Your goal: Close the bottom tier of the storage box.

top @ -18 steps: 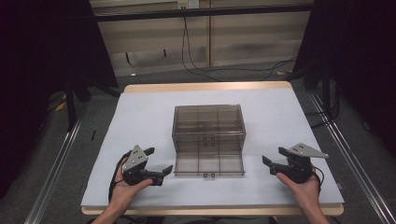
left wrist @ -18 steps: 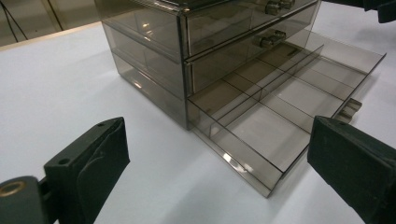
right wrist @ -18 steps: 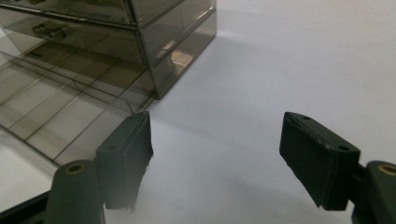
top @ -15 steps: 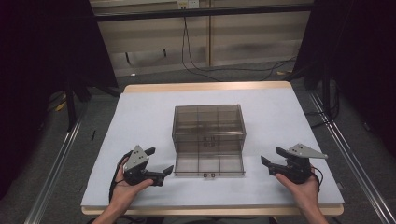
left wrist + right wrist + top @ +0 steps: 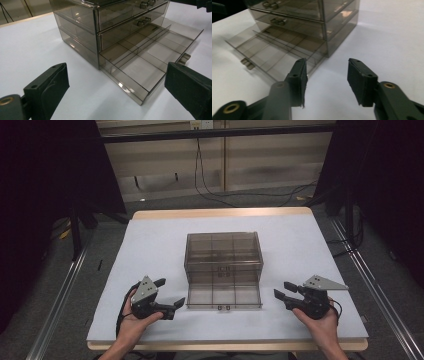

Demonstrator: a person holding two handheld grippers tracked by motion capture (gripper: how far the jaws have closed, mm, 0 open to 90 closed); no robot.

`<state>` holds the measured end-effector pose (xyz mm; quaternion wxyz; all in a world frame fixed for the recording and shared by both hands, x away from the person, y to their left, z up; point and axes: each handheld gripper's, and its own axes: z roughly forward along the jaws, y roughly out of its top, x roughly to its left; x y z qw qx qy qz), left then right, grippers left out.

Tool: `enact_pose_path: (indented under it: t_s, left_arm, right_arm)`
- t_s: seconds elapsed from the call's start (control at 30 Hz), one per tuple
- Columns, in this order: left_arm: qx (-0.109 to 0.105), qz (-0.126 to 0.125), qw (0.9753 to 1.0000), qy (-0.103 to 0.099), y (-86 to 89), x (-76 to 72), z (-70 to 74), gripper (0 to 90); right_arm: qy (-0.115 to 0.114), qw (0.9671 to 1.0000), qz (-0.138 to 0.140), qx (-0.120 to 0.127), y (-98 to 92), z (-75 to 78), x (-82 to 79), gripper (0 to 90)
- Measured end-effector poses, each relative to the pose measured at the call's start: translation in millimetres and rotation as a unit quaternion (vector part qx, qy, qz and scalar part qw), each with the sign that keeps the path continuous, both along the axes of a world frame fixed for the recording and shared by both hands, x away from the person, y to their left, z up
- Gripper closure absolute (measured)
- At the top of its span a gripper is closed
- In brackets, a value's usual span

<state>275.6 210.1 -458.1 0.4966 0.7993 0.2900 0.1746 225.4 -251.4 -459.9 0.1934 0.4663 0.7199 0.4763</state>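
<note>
You are resting both hands low on the tabletop (image 5: 150, 245), one at each side of the smoked-plastic drawer cabinet (image 5: 223, 251) sitting mid-table. Its bottom drawer (image 5: 224, 296) is standing pulled out toward you, empty. Your left tool (image 5: 167, 293) is gaping wide, your right tool (image 5: 283, 292) moderately apart; both are holding nothing, seemingly flanking the drawer ready to approach.

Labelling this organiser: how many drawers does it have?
3, stacked in the organiser: top drawer and middle drawer shut, bottom drawer pulled out, empty.
</note>
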Motion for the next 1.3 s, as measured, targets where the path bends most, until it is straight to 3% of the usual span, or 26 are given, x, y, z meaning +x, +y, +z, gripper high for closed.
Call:
enact_pose_path:
  t_s: [0.1,0.17,0.47,0.7,0.9,0.93,1.03,1.13,1.3]
  left_arm:
    - [-0.007,0.0,1.0,0.003,-0.6,-0.5,-0.1,5.3]
    - [-0.004,-0.002,1.0,0.001,-0.9,-0.4,-0.1,5.3]
    - [-0.001,0.004,1.0,-0.006,0.2,-0.5,0.6,4.3]
    - [0.006,0.003,1.0,-0.006,0.3,-1.8,1.8,4.3]
    - [-0.001,0.008,1.0,-0.003,-0.2,-1.7,1.4,4.3]
    - [0.005,0.006,1.0,-0.004,0.4,-1.2,1.6,4.3]
    - [0.008,0.003,0.9999,-0.005,0.3,-1.8,1.8,4.3]
    - [0.0,0.003,1.0,0.001,-0.7,-0.8,0.4,4.3]
    - [0.003,0.002,1.0,0.006,-2.9,1.6,-1.6,4.6]
  right_arm:
    - [0.001,1.0,0.003,-0.003,3.6,2.2,-1.0,59.7]
    - [0.014,0.9998,0.014,0.004,8.1,4.4,0.3,68.8]
    - [0.027,0.9961,0.084,0.012,27.7,6.3,-1.5,89.3]
    - [0.029,0.992,0.123,0.004,45.4,6.8,-2.0,90.0]
    - [0.036,0.9887,0.146,0.004,61.2,6.3,-0.2,90.0]
    - [0.037,0.9869,0.157,0.004,68.7,6.8,1.2,90.0]
    - [0.034,0.9856,0.166,0.001,75.9,10.7,2.8,90.0]
    - [0.037,0.9836,0.176,0.005,82.8,13.2,5.5,90.0]
    - [0.044,0.978,0.204,-0.006,103.1,12.1,14.6,90.0]
